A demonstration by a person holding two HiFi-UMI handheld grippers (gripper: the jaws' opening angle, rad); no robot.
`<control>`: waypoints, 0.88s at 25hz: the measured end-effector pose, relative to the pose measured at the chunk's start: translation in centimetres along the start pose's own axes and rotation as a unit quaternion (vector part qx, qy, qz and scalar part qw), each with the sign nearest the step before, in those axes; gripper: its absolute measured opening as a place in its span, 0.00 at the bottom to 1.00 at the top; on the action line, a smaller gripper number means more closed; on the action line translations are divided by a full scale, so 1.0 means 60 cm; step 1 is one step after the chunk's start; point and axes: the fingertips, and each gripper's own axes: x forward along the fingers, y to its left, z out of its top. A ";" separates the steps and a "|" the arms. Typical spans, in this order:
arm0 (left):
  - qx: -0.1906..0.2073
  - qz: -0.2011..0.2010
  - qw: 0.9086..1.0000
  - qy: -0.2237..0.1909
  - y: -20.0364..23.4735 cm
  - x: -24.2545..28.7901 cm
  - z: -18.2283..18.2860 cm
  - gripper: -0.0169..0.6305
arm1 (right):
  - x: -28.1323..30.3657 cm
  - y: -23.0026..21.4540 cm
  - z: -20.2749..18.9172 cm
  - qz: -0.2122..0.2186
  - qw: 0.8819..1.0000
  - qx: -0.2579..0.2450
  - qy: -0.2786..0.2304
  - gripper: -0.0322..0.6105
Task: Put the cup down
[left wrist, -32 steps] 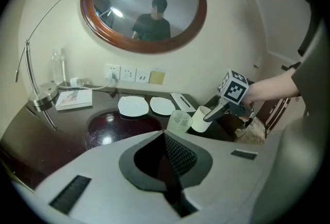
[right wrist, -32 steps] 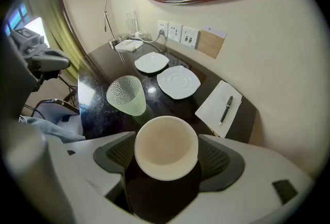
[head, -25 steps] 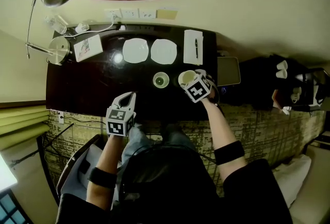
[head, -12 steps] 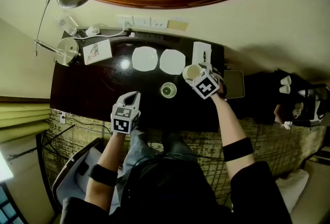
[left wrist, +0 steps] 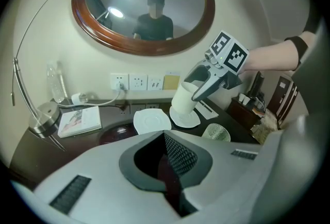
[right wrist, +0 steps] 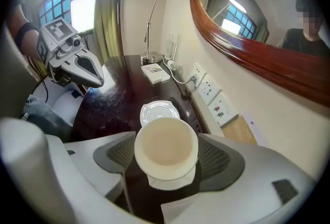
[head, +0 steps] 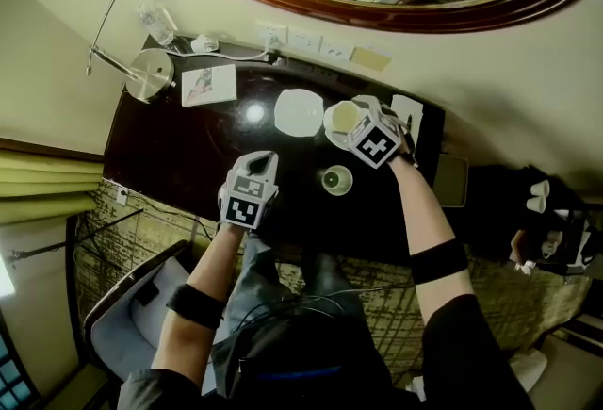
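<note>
Dark desk [head: 179,163]: the right-hand saucer [left wrist: 184,119] of the two sits toward the back wall. The cup [left wrist: 183,97] is upright, mouth up, directly over it, so the drop looks straight down; can't tell if the base touches yet. Holding it is the right gripper [right wrist: 167,158], jaws wide and clamped on the cup's sides; the left gripper [head: 259,163] is pinched closed, empty, over the desk's front half, well apart from the saucer.
</note>
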 end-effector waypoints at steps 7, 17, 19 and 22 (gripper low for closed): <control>-0.011 0.011 1.000 0.008 0.040 0.031 -0.002 0.03 | 0.080 0.018 0.071 0.040 0.999 -0.029 -0.016 0.65; -0.031 0.000 1.000 0.002 0.042 0.077 -0.005 0.03 | 0.151 0.021 0.109 0.051 0.998 -0.028 -0.013 0.65; -0.036 -0.002 0.999 0.001 0.041 0.082 -0.009 0.03 | 0.160 0.022 0.113 0.054 0.998 -0.026 -0.011 0.66; -0.042 -0.003 0.999 0.000 0.042 0.087 -0.015 0.03 | 0.172 0.025 0.116 0.058 0.998 -0.029 -0.009 0.66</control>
